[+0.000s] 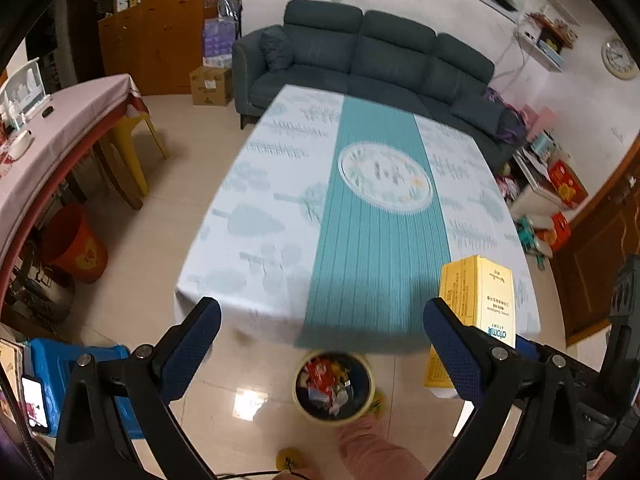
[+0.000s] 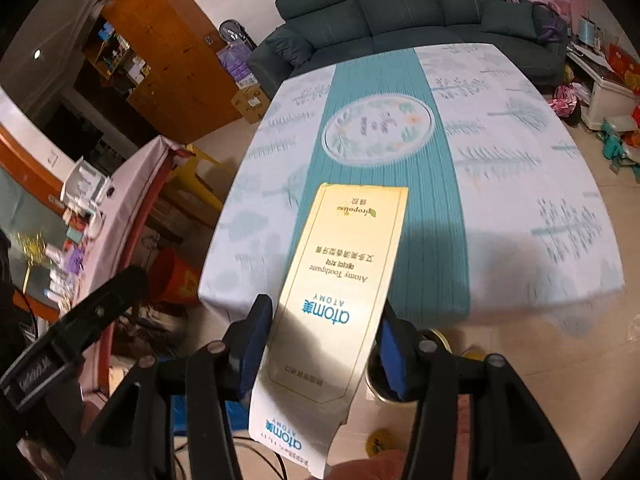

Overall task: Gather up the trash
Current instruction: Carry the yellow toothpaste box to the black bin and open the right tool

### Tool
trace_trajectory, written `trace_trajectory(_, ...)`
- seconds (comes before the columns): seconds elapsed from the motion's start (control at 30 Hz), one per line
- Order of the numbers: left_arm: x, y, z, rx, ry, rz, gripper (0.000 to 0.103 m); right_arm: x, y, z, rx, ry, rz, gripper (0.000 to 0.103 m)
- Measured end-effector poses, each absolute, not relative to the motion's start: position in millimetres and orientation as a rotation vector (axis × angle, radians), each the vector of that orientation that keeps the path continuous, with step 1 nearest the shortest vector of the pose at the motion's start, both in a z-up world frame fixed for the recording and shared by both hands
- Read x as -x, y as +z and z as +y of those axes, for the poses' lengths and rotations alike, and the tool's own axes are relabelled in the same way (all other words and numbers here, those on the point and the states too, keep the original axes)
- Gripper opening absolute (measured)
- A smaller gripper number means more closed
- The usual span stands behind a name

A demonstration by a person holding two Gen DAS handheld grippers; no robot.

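A long yellow toothpaste box (image 2: 340, 272) is clamped by its two long sides between the blue pads of my right gripper (image 2: 326, 312), which is shut on it. The box hangs in the air over the near edge of the table (image 2: 520, 200). It shows in the left wrist view as the yellow box (image 1: 484, 292) at the right. My left gripper (image 1: 322, 320) is open and empty. Below it on the floor stands a round trash bin (image 1: 334, 388) with wrappers inside. In the right wrist view the bin's rim (image 2: 440, 338) peeks out behind the right finger.
The table has a white and teal cloth (image 1: 280, 200), and a dark sofa (image 1: 360, 48) stands behind it. At the left are a pink-covered side table (image 1: 60, 128), a yellow chair (image 1: 132, 136), a red bucket (image 1: 76, 244) and a blue stool (image 1: 60, 360). A person's leg (image 1: 372, 448) is near the bin.
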State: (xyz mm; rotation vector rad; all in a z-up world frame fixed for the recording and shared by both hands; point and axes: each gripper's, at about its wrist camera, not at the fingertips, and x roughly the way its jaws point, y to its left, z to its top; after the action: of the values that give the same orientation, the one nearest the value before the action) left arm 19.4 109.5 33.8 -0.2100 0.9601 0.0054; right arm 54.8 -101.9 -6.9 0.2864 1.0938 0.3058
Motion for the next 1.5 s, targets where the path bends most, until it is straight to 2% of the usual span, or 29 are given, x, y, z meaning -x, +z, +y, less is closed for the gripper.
trace_trajectory(0.17, -0.7, -1.0, 95.3, 0.215, 0.002, 1.016, 0.100, -18.8, -30.1, -109.1, -0.232, 0.310, 1.122, 0.050)
trace_trajectory(0.3, 6.9, -36.2, 87.8, 0.213, 0.027, 1.052, 0.100, -9.1, -70.4, -118.2, -0.240, 0.310, 1.181, 0.050)
trace_trajectory(0.47, 7.5, -103.5, 78.3, 0.183, 0.069, 1.107, 0.100, -6.8, -142.4, -129.0, -0.258, 0.283, 1.246, 0.050)
trace_trajectory(0.77, -7.0, -236.8, 67.3, 0.164, 0.104, 1.251, 0.100, -23.1, -306.2, -142.2, -0.337, 0.220, 1.421, 0.053)
trace_trajectory(1.0, -25.6, -295.5, 63.7, 0.145, 0.105, 1.276, 0.100, -40.6, -391.1, -143.4, -0.341, 0.182, 1.483, 0.055)
trace_trajectory(1.33, -42.0, -345.0, 56.6, 0.099, 0.068, 1.310, 0.100, -51.3, -434.4, -146.9, -0.362, 0.161, 1.509, 0.057)
trace_trajectory(1.5, -43.7, -363.2, 51.4, 0.082, 0.031, 1.337, 0.100, -57.1, -440.4, -145.5, -0.364, 0.163, 1.513, 0.064)
